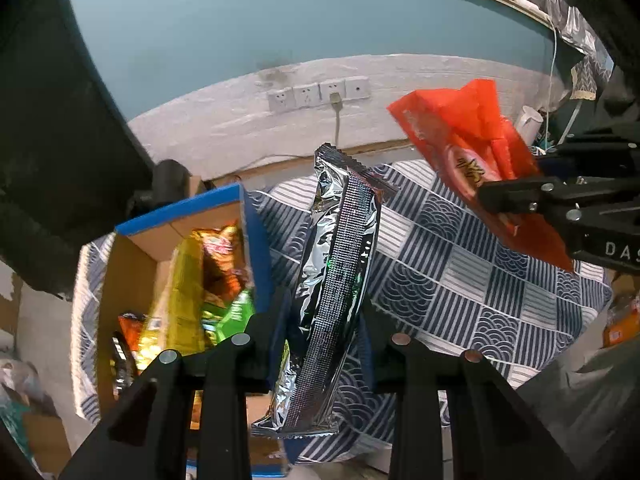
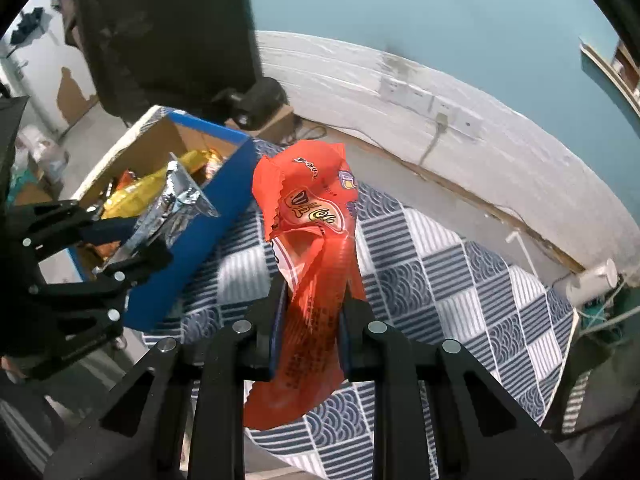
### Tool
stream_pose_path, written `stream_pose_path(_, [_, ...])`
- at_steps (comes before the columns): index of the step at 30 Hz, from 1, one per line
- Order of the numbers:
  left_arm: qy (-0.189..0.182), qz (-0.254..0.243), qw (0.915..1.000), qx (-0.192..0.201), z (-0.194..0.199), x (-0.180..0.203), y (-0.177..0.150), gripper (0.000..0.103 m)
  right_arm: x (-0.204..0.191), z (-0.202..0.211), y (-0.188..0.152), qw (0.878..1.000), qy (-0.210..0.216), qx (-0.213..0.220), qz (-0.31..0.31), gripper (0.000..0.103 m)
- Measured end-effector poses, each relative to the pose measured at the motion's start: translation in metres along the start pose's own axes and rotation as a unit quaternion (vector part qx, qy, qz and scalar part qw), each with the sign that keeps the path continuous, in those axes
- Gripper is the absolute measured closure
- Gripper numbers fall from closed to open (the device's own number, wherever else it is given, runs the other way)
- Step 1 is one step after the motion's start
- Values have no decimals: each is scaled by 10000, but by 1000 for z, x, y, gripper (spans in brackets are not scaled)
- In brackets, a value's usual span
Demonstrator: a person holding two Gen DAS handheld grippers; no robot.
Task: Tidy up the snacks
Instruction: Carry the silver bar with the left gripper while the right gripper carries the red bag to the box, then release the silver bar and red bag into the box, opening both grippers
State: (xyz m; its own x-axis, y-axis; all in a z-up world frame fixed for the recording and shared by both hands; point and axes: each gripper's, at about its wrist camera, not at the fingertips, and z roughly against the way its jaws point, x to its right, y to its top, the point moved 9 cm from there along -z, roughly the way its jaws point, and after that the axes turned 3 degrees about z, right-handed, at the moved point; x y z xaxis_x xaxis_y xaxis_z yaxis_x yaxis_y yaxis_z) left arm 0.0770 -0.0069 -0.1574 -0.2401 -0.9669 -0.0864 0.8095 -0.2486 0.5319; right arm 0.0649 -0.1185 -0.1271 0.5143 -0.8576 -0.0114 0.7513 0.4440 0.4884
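My left gripper [image 1: 324, 320] is shut on a silver foil snack pack [image 1: 336, 264] and holds it upright above the table, beside the blue cardboard box [image 1: 252, 240]. The pack also shows in the right wrist view [image 2: 172, 208], at the box's near edge. My right gripper [image 2: 312, 304] is shut on an orange-red snack bag [image 2: 316, 240] and holds it above the patterned cloth; the bag shows in the left wrist view [image 1: 472, 148] at the right. The box [image 2: 192, 248] holds several yellow, orange and green snack bags [image 1: 208, 280].
A blue-and-white patterned cloth [image 1: 480, 280] covers the round table [image 2: 460, 300]. A dark cabinet [image 2: 168, 32] stands behind the box. A white wall with power sockets [image 1: 318, 94] and a plugged cable runs behind the table. Clutter sits at the right edge.
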Motion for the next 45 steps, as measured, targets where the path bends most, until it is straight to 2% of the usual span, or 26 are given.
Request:
stream_pose_path(4, [-29, 97, 9999, 102, 8, -13, 3, 72, -14, -2, 14, 9999, 67, 32, 96, 83])
stream_pose_path(7, [149, 138, 9996, 193, 13, -29, 4, 72, -22, -7, 22, 9998, 111, 25, 171, 83])
stream_pose_path(19, [470, 785, 9954, 274, 22, -118, -3, 72, -80, -28, 71, 9977, 421, -20, 537, 83])
stream_pose_path(29, [602, 1415, 9881, -100, -7, -179, -27, 72, -131, -63, 105, 9943, 662, -223, 802, 83])
stream_pose_path(31, [476, 1545, 9866, -209, -15, -185, -33, 72, -139, -71, 109, 9937, 699, -266, 833, 83])
stream_pose_path(39, [533, 1667, 9837, -403, -35, -207, -39, 71, -164, -101, 117, 9917, 726, -466, 952, 83])
stream_pose_path(41, [517, 1673, 9836, -432, -39, -210, -40, 71, -167, -106, 119, 9913, 759, -478, 963, 82])
stream_pose_path(43, [528, 1674, 9834, -448, -41, -212, -39, 71, -167, -109, 120, 9915, 798, -481, 907, 75])
stream_pose_path(44, [548, 1689, 9832, -429, -42, -213, -38, 69, -167, -108, 122, 9921, 789, -435, 875, 74])
stream_pose_path(45, [570, 1710, 9826, -446, -42, -215, -38, 60, -167, -108, 123, 9923, 770, -410, 881, 68])
